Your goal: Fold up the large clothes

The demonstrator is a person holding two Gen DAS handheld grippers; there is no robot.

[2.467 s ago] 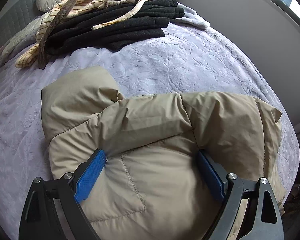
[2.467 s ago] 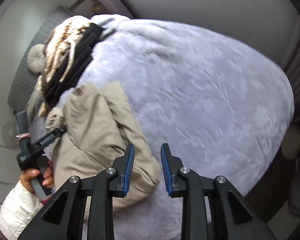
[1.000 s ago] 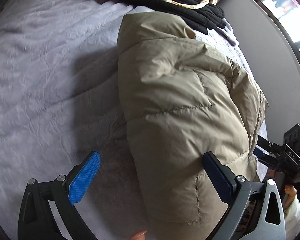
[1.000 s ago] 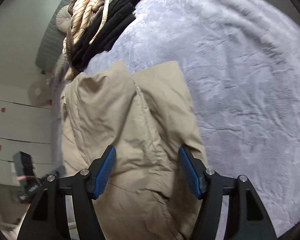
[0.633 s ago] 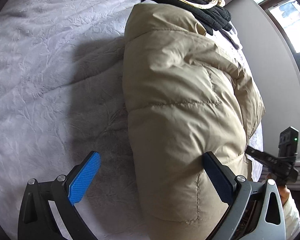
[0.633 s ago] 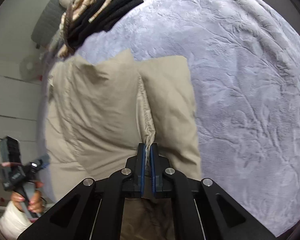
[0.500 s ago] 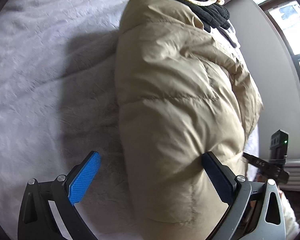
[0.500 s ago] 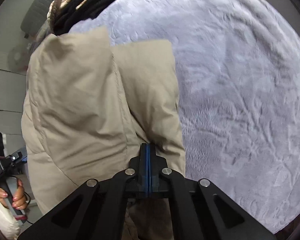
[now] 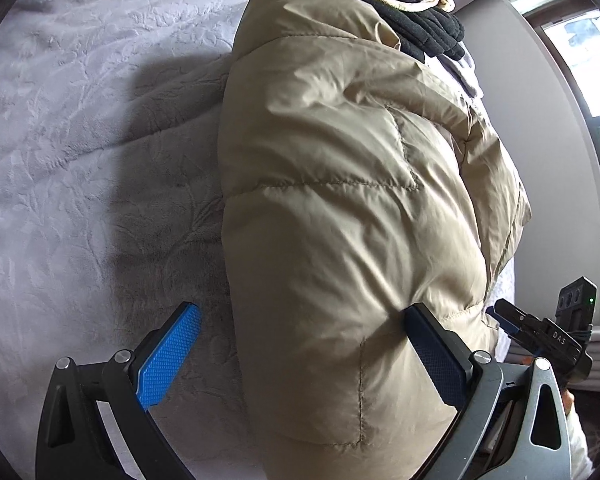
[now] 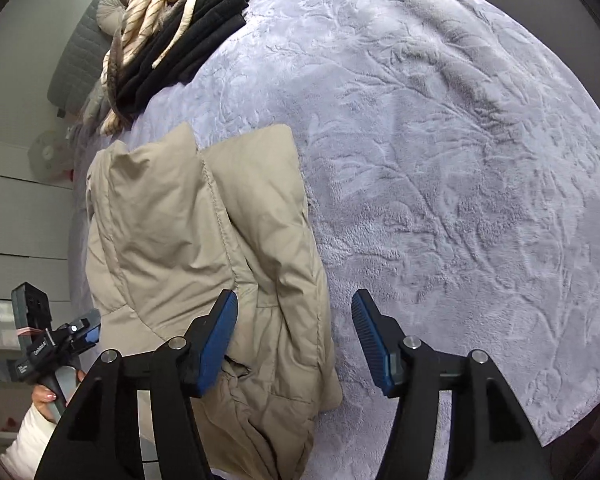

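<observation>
Two views show one folded tan jacket [image 9: 340, 208] lying on the pale bedspread [image 9: 80, 140]. From the left wrist, the left gripper [image 9: 304, 352] points steeply down with jaws spread wide, the right pad pressed into the jacket's padded side, the left over bare blanket. From the right wrist, the right gripper [image 10: 296, 340] tilts down, jaws just reopened, straddling the jacket's [image 10: 204, 248] near edge without pinching it. Dark clothes [image 10: 188, 28] sit piled beyond.

Right gripper [image 10: 294, 338] was clamped shut on the beige puffer jacket [image 10: 204, 248] seam half a second ago; its jaws have just been opening and now stand apart, jacket edge loose between them, pads off the fabric.
</observation>
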